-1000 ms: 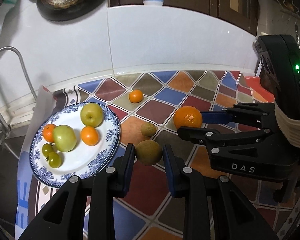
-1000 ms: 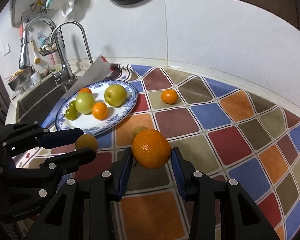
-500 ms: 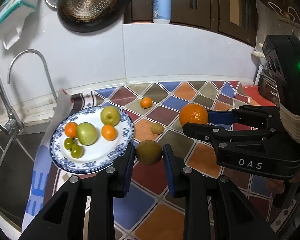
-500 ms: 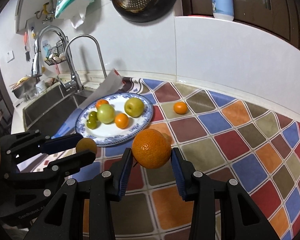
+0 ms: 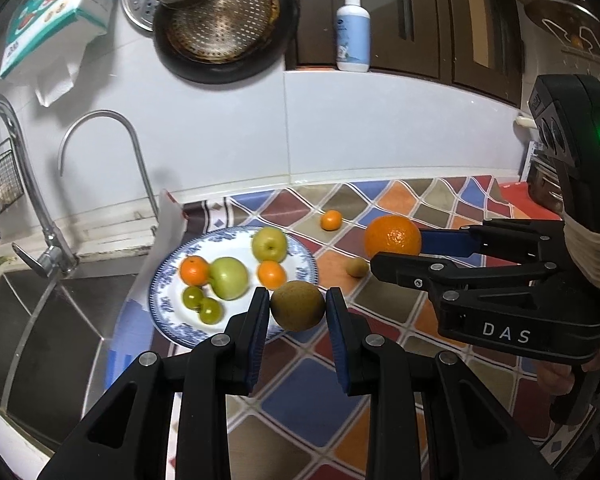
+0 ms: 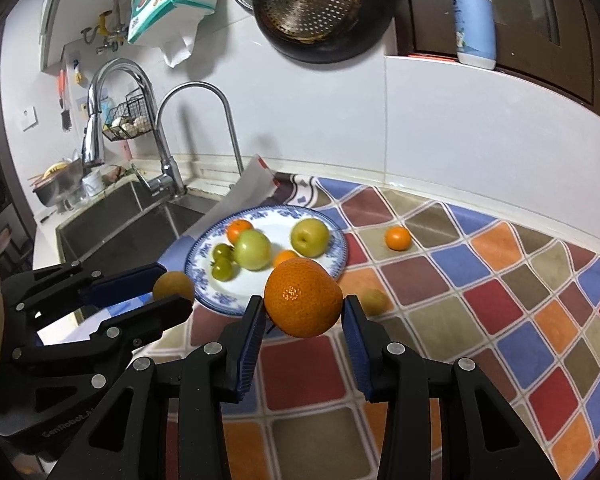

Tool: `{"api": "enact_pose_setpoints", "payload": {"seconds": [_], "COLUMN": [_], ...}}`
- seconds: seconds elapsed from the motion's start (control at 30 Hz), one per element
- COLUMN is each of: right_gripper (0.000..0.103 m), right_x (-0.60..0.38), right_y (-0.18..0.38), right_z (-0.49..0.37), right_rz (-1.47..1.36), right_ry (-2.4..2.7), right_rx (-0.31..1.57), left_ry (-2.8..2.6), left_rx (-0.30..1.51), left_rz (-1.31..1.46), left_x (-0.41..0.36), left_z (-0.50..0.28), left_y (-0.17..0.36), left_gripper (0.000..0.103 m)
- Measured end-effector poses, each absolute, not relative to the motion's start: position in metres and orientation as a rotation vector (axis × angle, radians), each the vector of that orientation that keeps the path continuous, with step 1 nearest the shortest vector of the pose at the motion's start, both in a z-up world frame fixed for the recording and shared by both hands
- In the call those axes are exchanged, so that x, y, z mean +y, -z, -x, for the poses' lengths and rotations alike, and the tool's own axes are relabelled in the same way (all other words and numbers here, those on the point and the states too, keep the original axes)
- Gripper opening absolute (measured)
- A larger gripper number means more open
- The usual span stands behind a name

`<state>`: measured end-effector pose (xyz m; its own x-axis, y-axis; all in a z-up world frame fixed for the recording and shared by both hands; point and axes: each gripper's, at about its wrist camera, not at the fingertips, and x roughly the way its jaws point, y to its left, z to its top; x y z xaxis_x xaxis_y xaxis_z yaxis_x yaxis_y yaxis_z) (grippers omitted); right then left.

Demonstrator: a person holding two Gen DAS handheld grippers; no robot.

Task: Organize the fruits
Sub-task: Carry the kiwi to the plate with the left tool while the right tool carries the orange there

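My left gripper [image 5: 298, 306] is shut on a brown kiwi [image 5: 298, 306], held in the air over the near rim of the blue-patterned plate [image 5: 168, 320]. To its right, my right gripper [image 6: 303, 307] is shut on a large orange [image 6: 303, 297], also lifted off the counter. From the left wrist view that gripper [image 5: 396, 246] and its orange [image 5: 392, 237] show at the right. The plate [image 6: 332, 224] carries two green apples, two small oranges and two small green fruits. A small mandarin [image 5: 331, 220] and a small kiwi [image 5: 357, 267] lie loose on the patterned mat.
A steel sink [image 5: 40, 340] with two taps [image 5: 112, 148] lies left of the plate. A white tiled wall [image 5: 380, 128] backs the counter, with a hanging pan [image 5: 220, 20] and a soap bottle [image 5: 353, 28] on a ledge. A dark appliance [image 5: 544, 184] stands at the right.
Both grippers have risen and drawn back from the counter with their fruit still gripped. The plate and loose fruit look smaller and farther, and more of the wall and sink shows.
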<state>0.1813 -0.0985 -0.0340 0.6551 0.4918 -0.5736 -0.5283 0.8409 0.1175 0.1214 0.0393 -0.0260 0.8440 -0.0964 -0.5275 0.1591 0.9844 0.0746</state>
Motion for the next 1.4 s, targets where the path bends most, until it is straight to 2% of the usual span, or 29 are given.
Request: {"api": "enact_pose_setpoints", "payload": {"seconds": [0.7, 1.4], "right_gripper": [0.040, 0.040], "right_x": [-0.025, 0.026], "right_y": [0.016, 0.052], "right_z": [-0.218, -0.309], "right_rz": [0.069, 0.129], "right_ry": [-0.591, -0.579], "right_rx": [0.612, 0.699], "left_ry": [0.107, 0.141], "left_rx": [0.514, 0.583], "left_rz": [-0.176, -0.223], "left_x": [0.103, 0.137], "left_z": [-0.172, -0.276], "left_y": [0.017, 0.057], "left_gripper": [0.029, 0.029]}}
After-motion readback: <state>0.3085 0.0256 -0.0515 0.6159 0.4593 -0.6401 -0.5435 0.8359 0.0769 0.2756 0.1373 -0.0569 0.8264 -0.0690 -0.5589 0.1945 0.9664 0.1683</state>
